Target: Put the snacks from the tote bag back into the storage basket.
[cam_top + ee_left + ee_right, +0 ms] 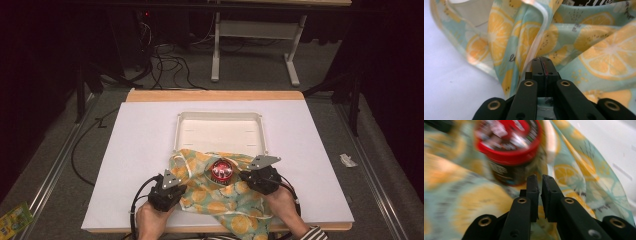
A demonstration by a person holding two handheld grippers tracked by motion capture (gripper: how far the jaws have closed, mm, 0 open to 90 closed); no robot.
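Note:
A cloth bag [225, 202] printed with orange slices on pale green lies crumpled at the table's near edge, partly over the white tray [218, 116]. A red-lidded can [220, 171] stands in the bag's folds. My left gripper [180, 185] is at the bag's left side, shut [541, 60] on the white-hemmed edge of the cloth [594, 50]. My right gripper [244, 176] is just right of the can. Its jaws [540, 178] stand a narrow gap apart right below the blurred can [507, 142], over the cloth [579, 175], with nothing seen pinched between them.
A white sheet [140, 150] covers the wooden table. The tray sits mid-table behind the bag, its inside bare. Cables [165, 65] and a desk frame [250, 50] are on the floor beyond. A small packet [15, 217] lies on the floor at left.

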